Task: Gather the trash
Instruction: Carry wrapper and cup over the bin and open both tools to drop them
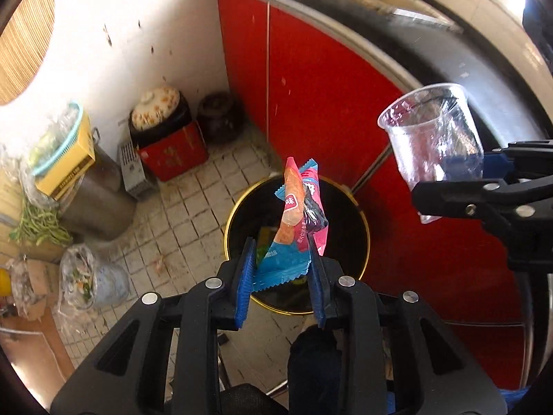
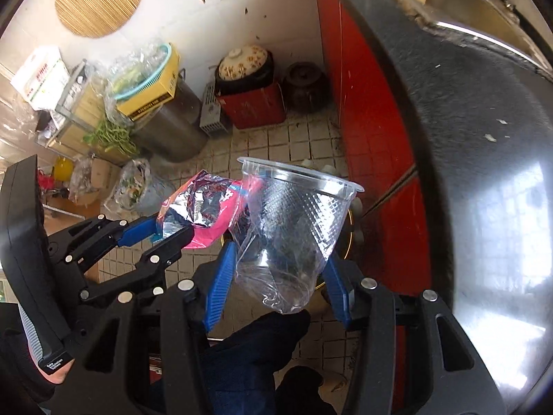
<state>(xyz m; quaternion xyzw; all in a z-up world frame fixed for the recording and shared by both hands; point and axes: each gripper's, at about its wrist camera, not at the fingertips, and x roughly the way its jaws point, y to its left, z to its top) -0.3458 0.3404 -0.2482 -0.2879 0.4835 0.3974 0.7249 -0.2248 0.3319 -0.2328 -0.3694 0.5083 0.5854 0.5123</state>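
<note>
The round black bin with a gold rim [image 1: 361, 221] stands open on the tiled floor [image 1: 193, 186], its mouth free to drop things in. The red cabinet doors [image 1: 318, 103] stand just beside it on the right. Pots, a red box [image 1: 172, 154] and a steel drum [image 1: 100, 193] crowd the far corner and left wall, leaving bare floor between.

both grippers: black plastic frames with cut-out slots, round silver screw heads, ribbed blue finger pads [image 1: 243, 285]. left gripper [image 2: 162, 231] body has a small white label. grey-striped sleeve [image 2: 26, 314], dark trousers and dark shoe [image 1: 312, 356].
</note>
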